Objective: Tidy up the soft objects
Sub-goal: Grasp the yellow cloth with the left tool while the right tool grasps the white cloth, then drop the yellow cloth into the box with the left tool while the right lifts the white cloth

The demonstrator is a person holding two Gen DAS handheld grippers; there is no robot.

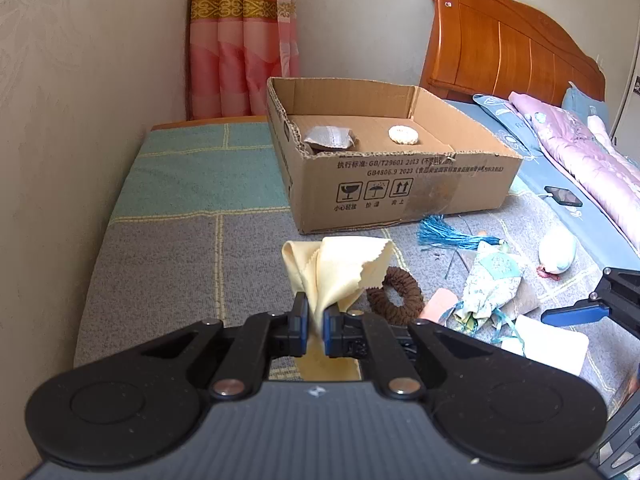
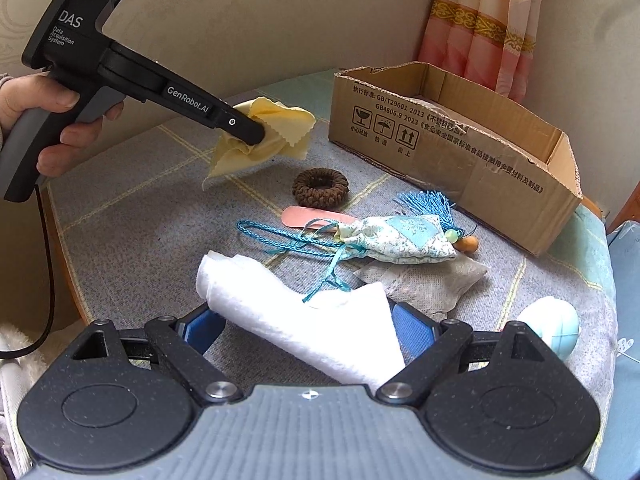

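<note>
Hanging in crumpled folds just above the grey-checked bed cover (image 2: 132, 232), the yellow cloth (image 1: 340, 268) is clamped between the fingers of the left gripper (image 1: 316, 320), at the centre of the left wrist view and in the upper left of the right wrist view. A brown hair scrunchie (image 2: 320, 187) lies just beside it on the cover. Further right sit a pink strip (image 2: 304, 216), a patterned sachet (image 2: 404, 238) with a blue tassel (image 2: 426, 204) and a grey pouch (image 2: 428, 284). The open cardboard box (image 1: 400, 184) stands beyond, holding a small white round item (image 1: 403, 135). The right gripper (image 2: 310, 334) has its fingers wide apart on either side of a white folded cloth (image 2: 312, 320), not pressing it.
</note>
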